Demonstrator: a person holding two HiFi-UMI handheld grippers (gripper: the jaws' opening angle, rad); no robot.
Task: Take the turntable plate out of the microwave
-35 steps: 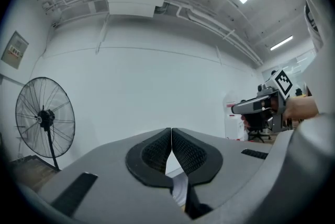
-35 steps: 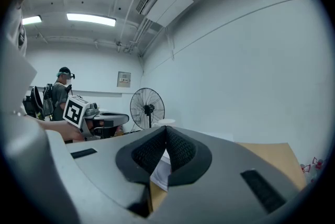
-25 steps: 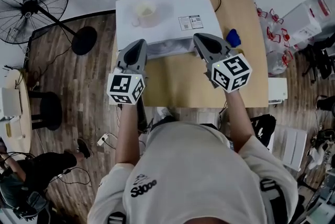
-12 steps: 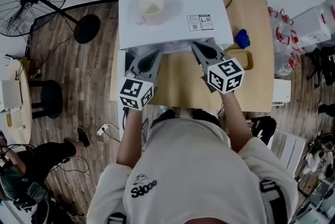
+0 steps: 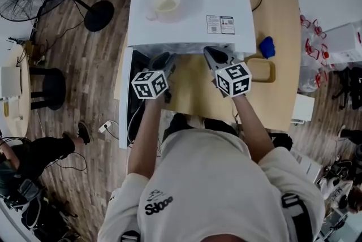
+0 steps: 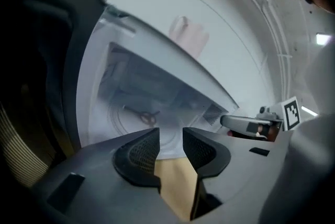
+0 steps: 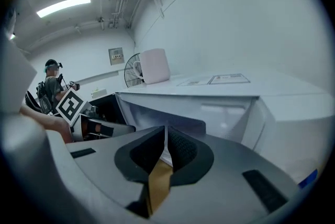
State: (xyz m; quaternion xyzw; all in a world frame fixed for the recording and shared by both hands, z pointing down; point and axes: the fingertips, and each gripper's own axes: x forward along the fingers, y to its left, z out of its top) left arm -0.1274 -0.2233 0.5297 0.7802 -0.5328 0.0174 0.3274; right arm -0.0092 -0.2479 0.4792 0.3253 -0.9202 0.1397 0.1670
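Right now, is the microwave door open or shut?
Open. The door stands swung out sideways, and the turntable plate shows inside the microwave.

Cool, even, muted lighting. A ceiling strip light (image 7: 63,6) glares. Gripper views show fisheye bending, dark vignetted edges.

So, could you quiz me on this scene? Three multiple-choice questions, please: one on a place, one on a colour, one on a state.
1. Where is the mug?
A on top of the microwave
B on the floor
C inside the microwave

2. What colour is the microwave?
A black
B white
C red

3. The microwave's door is:
A shut
B open
C missing

Answers:
1 A, it stands on the casing's top.
2 B, its casing is white.
3 B, it swings out leftward and the turntable plate shows inside.
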